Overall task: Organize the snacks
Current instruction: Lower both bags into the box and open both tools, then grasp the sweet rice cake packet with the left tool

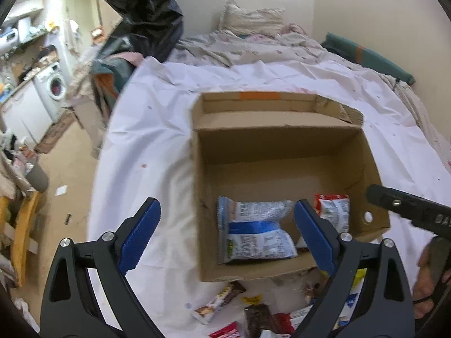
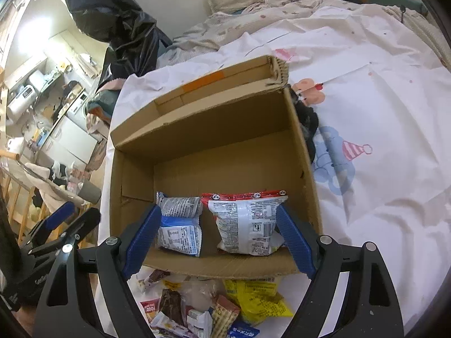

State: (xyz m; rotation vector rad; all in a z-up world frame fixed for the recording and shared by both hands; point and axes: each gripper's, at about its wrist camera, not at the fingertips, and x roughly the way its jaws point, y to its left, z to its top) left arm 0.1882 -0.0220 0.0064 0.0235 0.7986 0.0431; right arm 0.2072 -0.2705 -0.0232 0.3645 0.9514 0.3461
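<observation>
Under both tools lies a pile of loose snacks [image 2: 214,307] on the white bed sheet [image 2: 380,140]. The left tool [image 1: 225,236] and the right tool [image 2: 217,239] are both released, holding nothing. Just ahead stands the cardboard box [image 2: 214,118]; inside it, the blue packet [image 1: 253,236] lies left of the red packet [image 2: 248,225].

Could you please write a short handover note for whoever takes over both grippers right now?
Left gripper: open, holding nothing, above the box's near left corner.
Right gripper: open, holding nothing, over the box's near edge.
Cardboard box: on the white sheet, flaps open.
Done: blue packet and red-topped packet lie side by side inside, against the near wall.
Left: the pile of loose snacks on the sheet in front of the box.
</observation>
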